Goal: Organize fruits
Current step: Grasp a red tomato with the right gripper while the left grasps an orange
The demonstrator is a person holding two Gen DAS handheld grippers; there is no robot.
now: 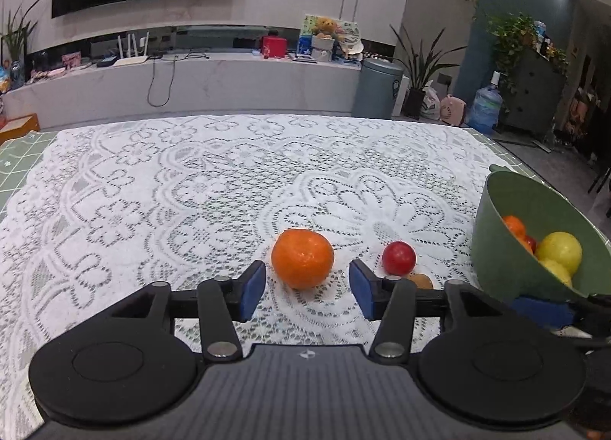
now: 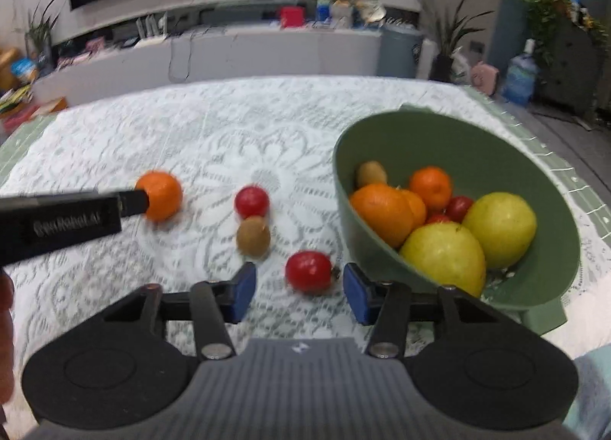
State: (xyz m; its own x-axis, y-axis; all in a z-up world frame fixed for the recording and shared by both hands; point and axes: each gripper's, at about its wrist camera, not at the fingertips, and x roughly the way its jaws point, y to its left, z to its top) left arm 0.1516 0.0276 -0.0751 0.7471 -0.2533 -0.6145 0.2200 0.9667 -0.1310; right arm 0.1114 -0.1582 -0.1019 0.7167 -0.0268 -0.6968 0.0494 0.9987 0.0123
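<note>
An orange mandarin [image 1: 302,258] lies on the lace cloth just ahead of my open left gripper [image 1: 306,289]; it also shows in the right wrist view [image 2: 162,195]. A red fruit [image 1: 398,258] and a brown kiwi [image 1: 421,281] lie to its right. My right gripper [image 2: 299,291] is open, with another red fruit [image 2: 308,272] just ahead of its tips. A red fruit [image 2: 251,201] and a kiwi [image 2: 252,236] lie further out. A green bowl [image 2: 496,142] at the right holds oranges, yellow fruits, red fruits and a kiwi. The bowl also shows in the left wrist view [image 1: 492,211].
The left gripper's black body [image 2: 61,224] reaches in from the left in the right wrist view. The white lace cloth [image 1: 191,192] covers a green-checked table [image 1: 19,157]. Beyond the far edge are a TV bench, a bin and plants.
</note>
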